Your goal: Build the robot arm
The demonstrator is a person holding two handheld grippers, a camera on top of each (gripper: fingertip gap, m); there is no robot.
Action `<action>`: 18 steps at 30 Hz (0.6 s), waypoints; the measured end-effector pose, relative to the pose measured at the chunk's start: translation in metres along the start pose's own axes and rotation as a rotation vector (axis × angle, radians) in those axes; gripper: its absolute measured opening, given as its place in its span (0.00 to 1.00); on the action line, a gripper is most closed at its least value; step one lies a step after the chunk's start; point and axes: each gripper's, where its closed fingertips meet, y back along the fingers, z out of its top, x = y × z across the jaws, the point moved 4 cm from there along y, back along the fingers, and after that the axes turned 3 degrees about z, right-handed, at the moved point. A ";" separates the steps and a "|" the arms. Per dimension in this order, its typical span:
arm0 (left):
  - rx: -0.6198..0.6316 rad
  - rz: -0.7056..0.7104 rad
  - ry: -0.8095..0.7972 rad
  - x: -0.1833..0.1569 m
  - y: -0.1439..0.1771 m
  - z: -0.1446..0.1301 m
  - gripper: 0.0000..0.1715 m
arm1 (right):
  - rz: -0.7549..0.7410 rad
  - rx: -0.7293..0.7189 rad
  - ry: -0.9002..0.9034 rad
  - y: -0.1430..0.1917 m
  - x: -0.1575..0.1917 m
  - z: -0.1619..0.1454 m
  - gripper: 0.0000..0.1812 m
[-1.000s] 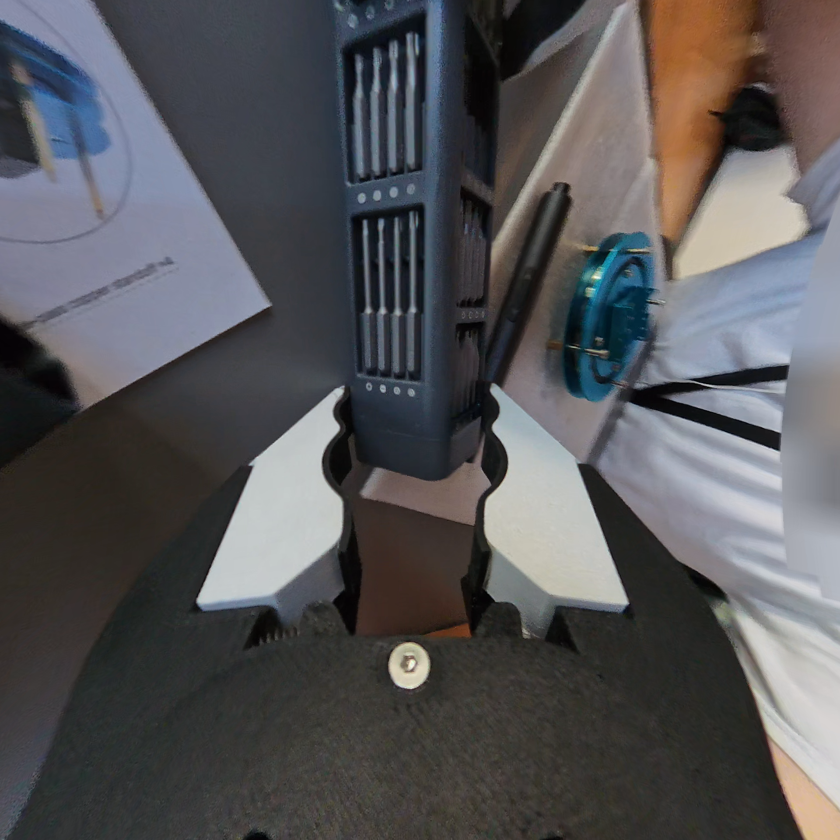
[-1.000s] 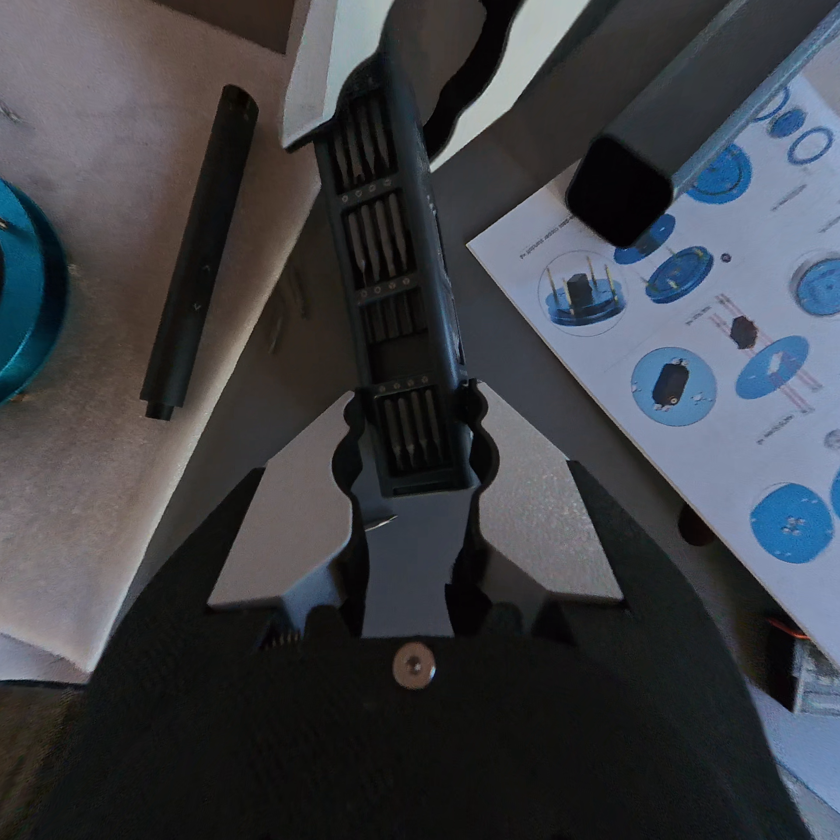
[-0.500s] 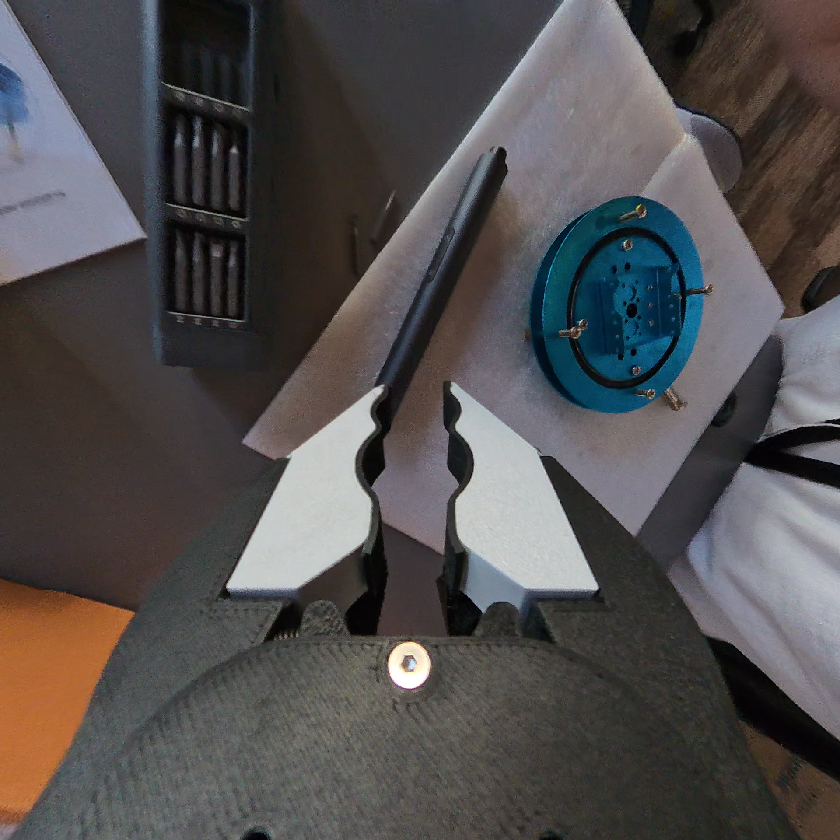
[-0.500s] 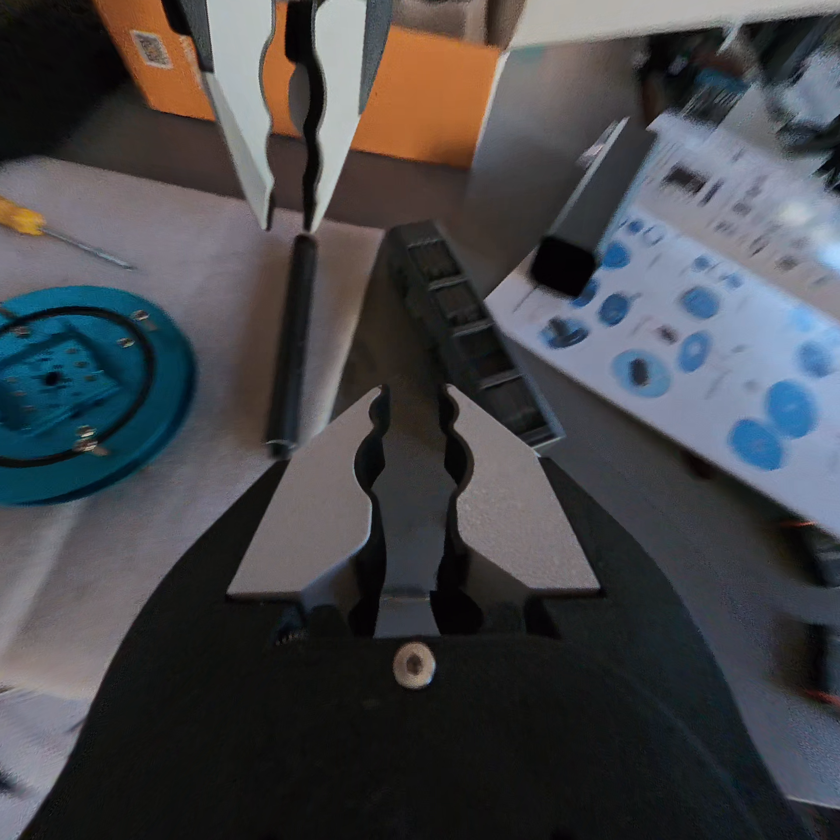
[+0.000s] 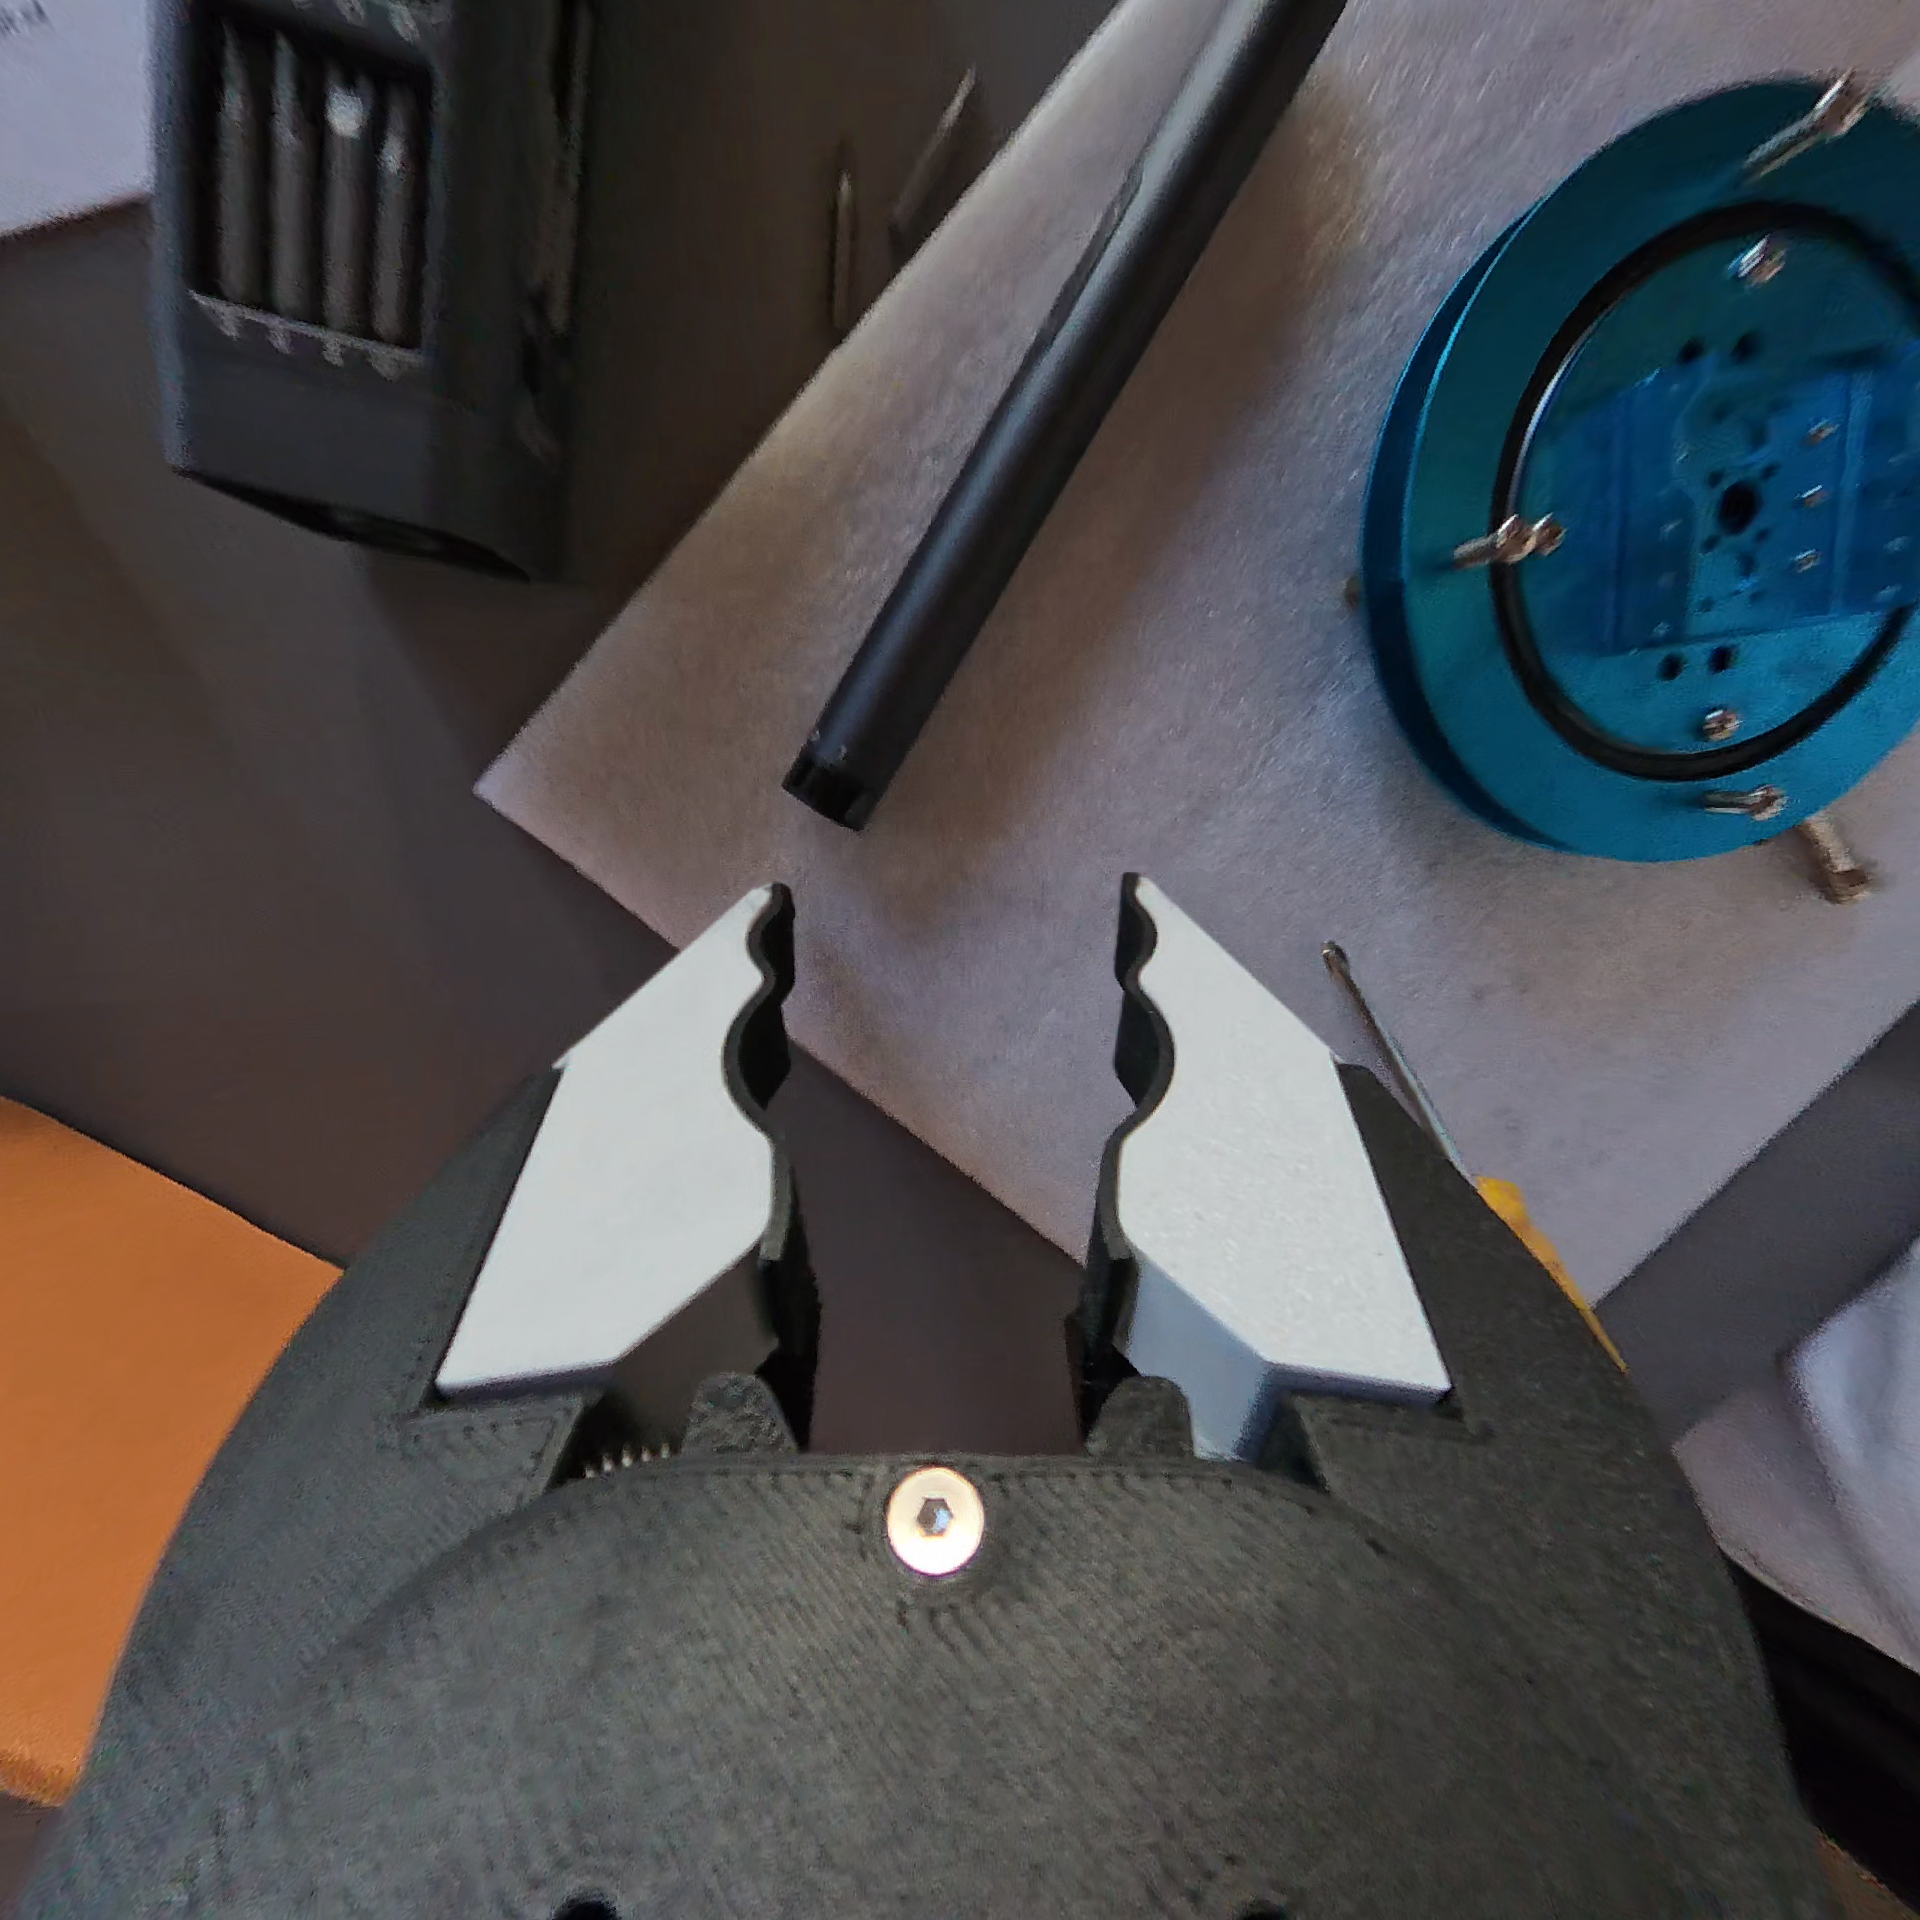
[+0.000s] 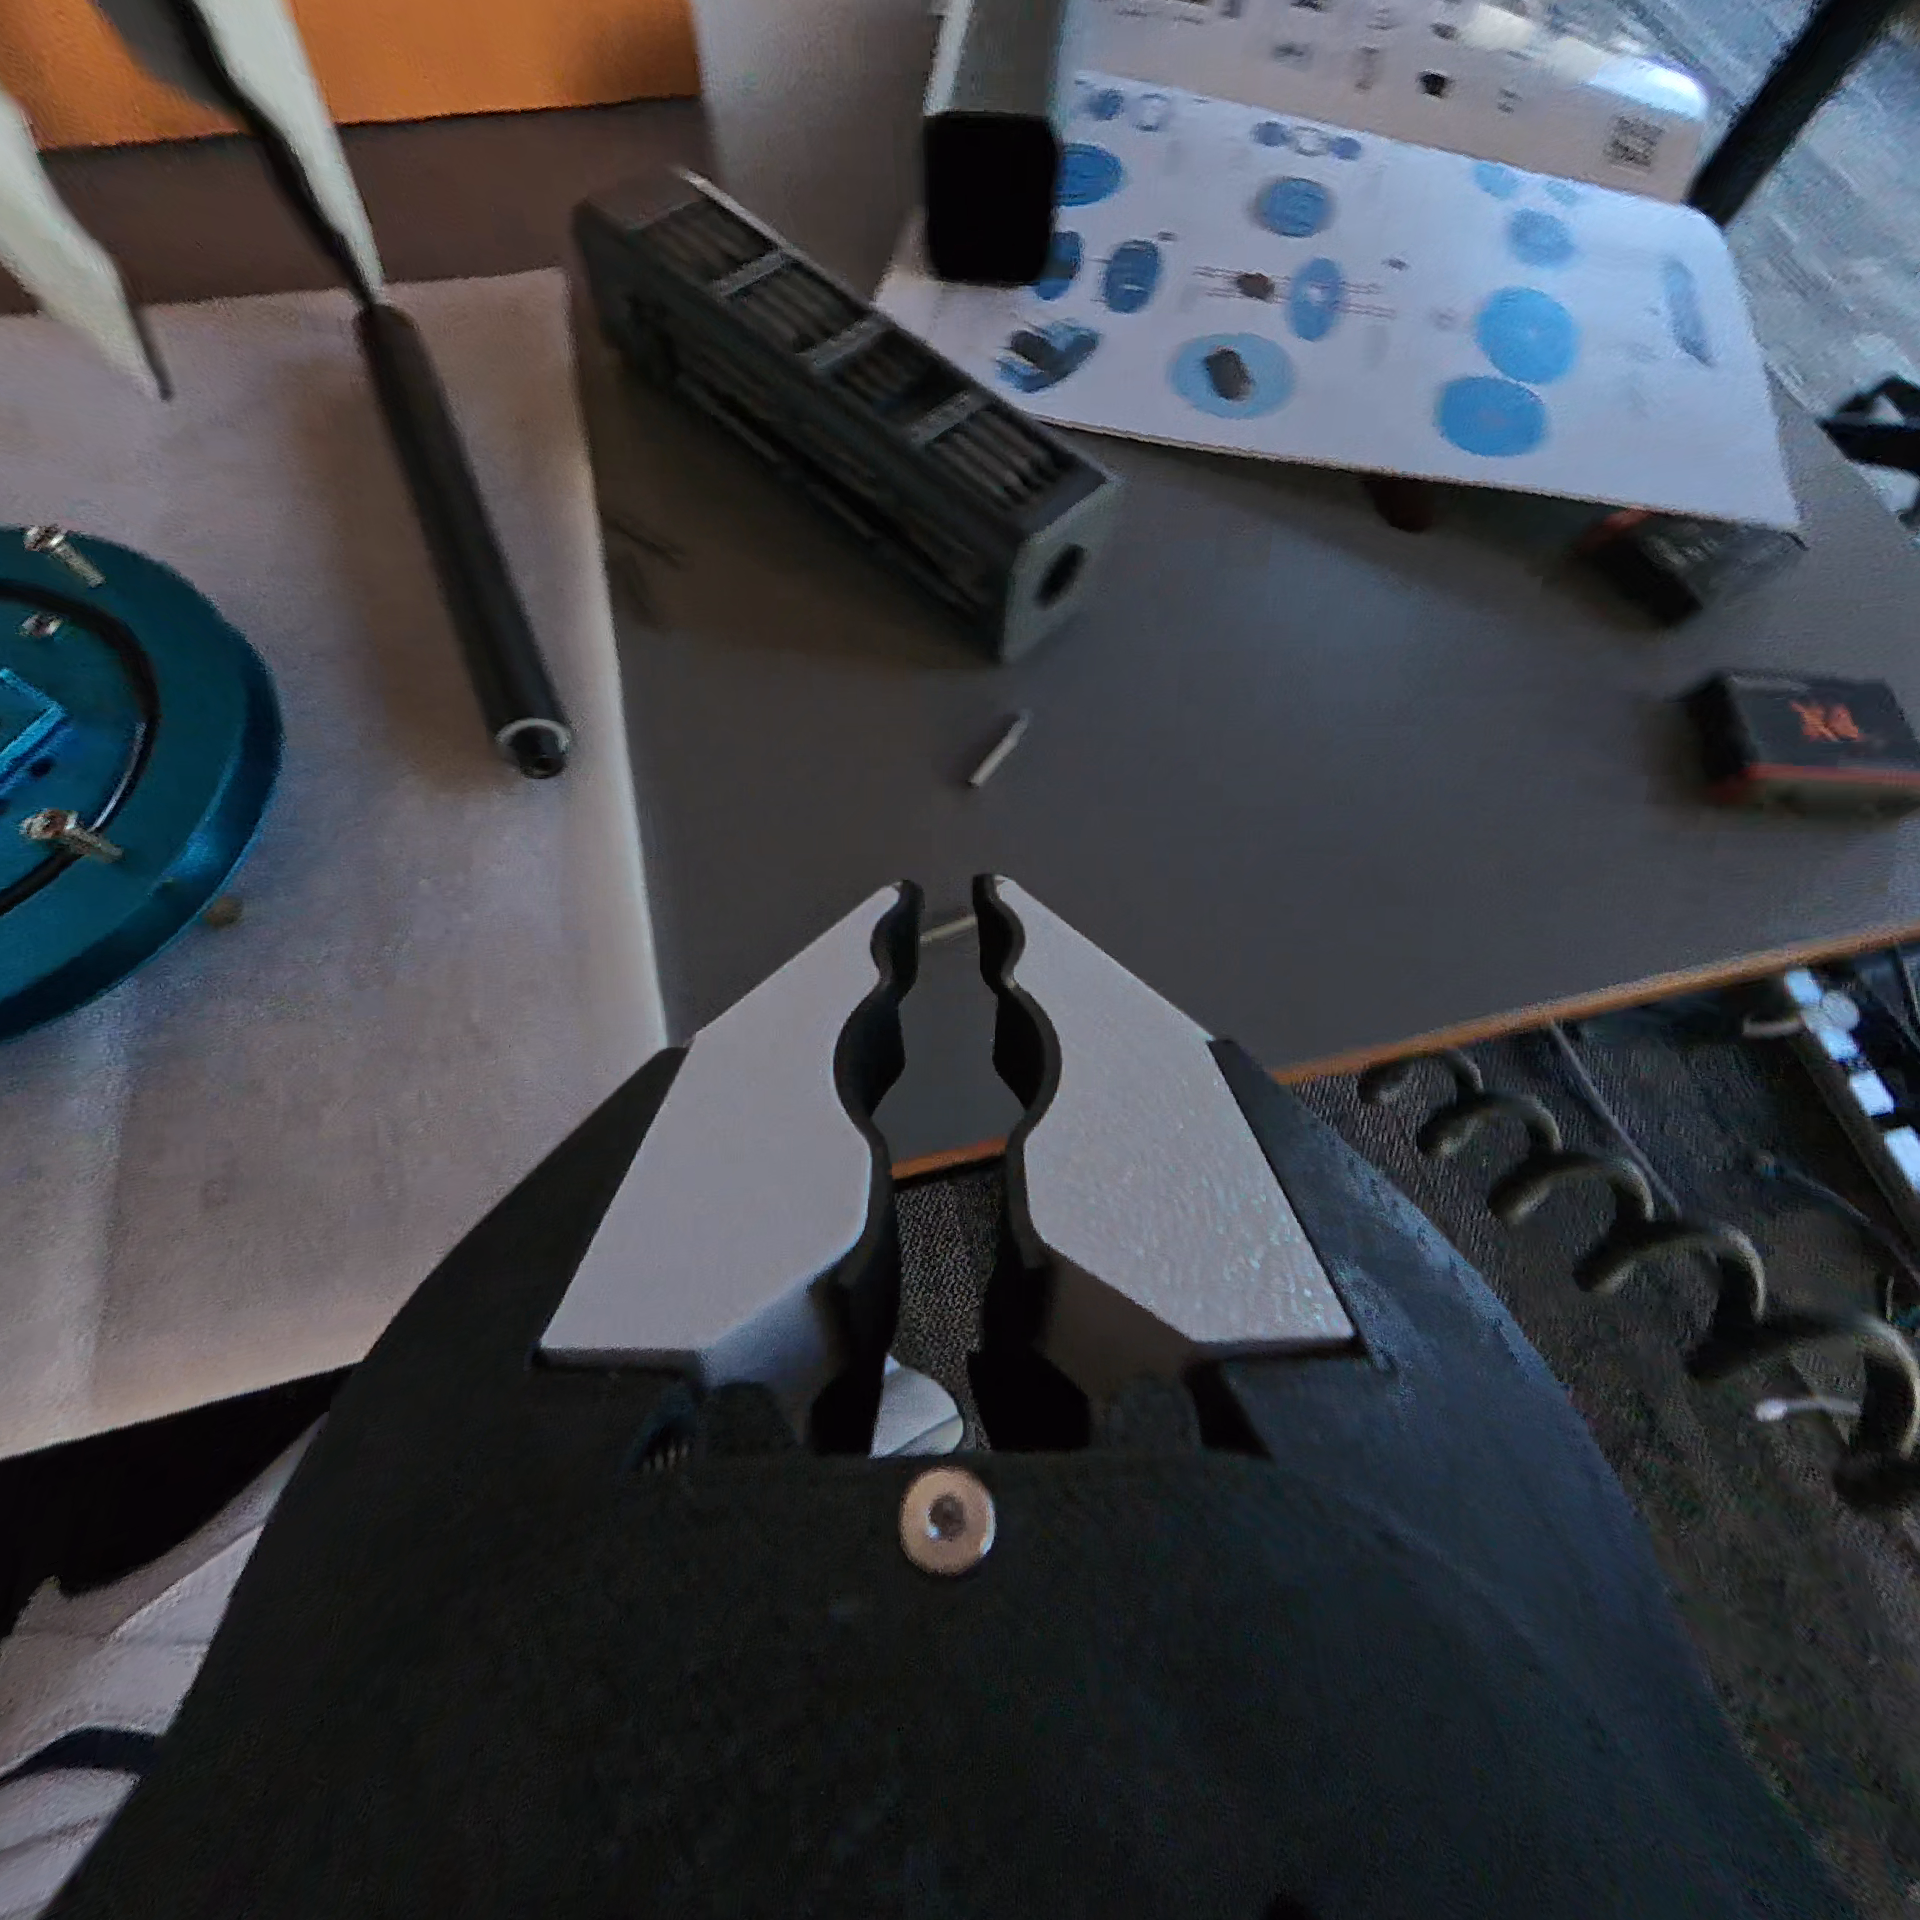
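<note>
Left tongs agape, empty; black rod cropped.

Orange marking on small black box; blurred print on diagram sheet.

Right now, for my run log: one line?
left gripper open, near driver handle | right gripper nearly closed, over loose bit

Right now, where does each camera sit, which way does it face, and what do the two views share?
Left wrist view: on the left claw, open, looking down at the white mat, black driver handle and blue disc.
Right wrist view: on the right claw, nearly closed, facing across the grey table toward the bit case; a loose bit lies by its tips.
Shared: handle, disc, case.
</note>
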 end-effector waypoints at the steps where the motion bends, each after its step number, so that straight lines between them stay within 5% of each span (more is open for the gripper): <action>1: 0.018 0.023 -0.008 -0.001 -0.004 -0.004 0.37 | -0.014 0.002 -0.044 0.003 -0.005 -0.003 0.05; 12: -0.077 0.190 -0.008 -0.010 -0.009 -0.015 0.32 | -0.049 0.080 -0.428 -0.012 -0.001 -0.011 0.09; 18: -0.130 0.210 0.027 -0.012 -0.009 -0.019 0.31 | -0.188 0.096 -0.419 -0.021 0.011 -0.006 0.14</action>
